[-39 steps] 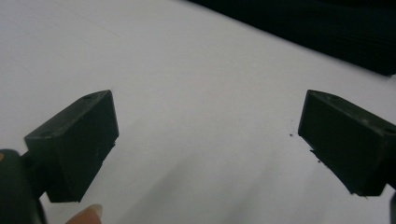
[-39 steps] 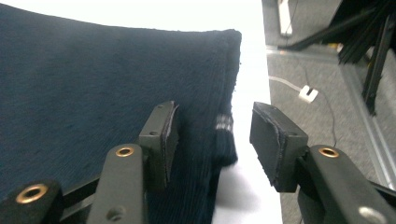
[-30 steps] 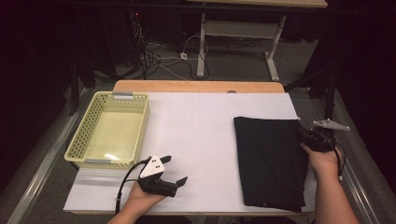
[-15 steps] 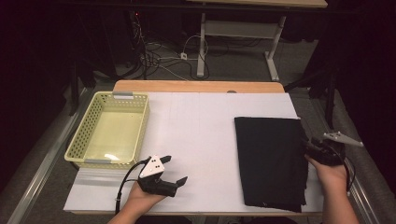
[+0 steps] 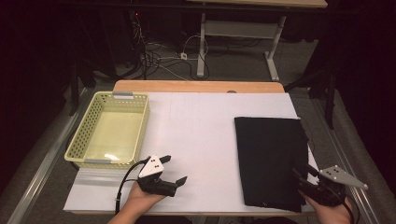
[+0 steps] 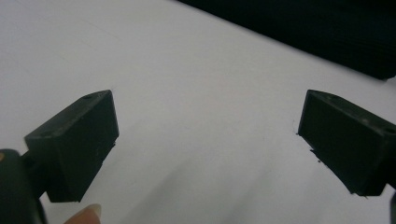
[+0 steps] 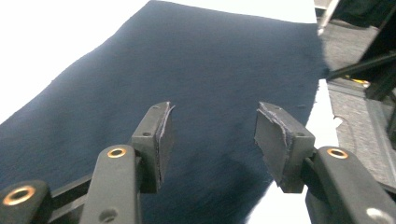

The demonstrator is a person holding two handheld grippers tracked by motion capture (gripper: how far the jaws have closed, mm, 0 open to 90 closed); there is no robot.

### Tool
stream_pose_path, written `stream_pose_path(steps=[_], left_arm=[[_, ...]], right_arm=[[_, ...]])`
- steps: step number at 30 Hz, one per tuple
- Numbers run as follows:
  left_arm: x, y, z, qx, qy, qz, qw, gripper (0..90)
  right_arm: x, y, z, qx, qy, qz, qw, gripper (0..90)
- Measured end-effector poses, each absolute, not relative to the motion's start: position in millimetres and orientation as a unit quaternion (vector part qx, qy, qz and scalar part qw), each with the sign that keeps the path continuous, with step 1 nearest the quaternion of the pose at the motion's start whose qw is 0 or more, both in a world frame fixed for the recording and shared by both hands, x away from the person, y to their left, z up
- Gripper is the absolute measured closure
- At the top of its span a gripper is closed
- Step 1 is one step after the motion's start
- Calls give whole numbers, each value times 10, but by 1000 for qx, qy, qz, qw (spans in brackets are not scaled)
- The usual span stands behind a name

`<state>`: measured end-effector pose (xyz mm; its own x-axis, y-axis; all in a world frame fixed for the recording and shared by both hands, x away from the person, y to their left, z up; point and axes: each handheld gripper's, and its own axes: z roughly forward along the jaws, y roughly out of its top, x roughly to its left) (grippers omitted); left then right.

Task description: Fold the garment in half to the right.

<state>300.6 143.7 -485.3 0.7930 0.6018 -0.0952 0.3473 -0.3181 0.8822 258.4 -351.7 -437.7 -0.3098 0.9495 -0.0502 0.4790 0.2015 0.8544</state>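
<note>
Now I see right gripper (image 5: 306, 176) at near right corner of dark cloth (image 5: 273, 158), pulled nearer than before, jaws just opening, half-wide, empty, left gripper (image 5: 173, 169) wide, resting.

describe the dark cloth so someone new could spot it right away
Start at the white table and go to its right half. The cloth lies flat there as a tall rectangle, its near edge by the right claw. It is the sole black thing on the white top, far from the yellow basket at left.
</note>
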Motion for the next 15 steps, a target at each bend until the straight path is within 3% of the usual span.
stream_pose_path(steps=[7,15], left_arm=[[3011,1442,-4853,801,297,124,505,46],[3010,1443,-4853,801,296,124,505,46]], right_arm=[[2321,-3193,-4337,473,719,415,295,475],[2289,-2705,-4392,428,747,428,276,475]])
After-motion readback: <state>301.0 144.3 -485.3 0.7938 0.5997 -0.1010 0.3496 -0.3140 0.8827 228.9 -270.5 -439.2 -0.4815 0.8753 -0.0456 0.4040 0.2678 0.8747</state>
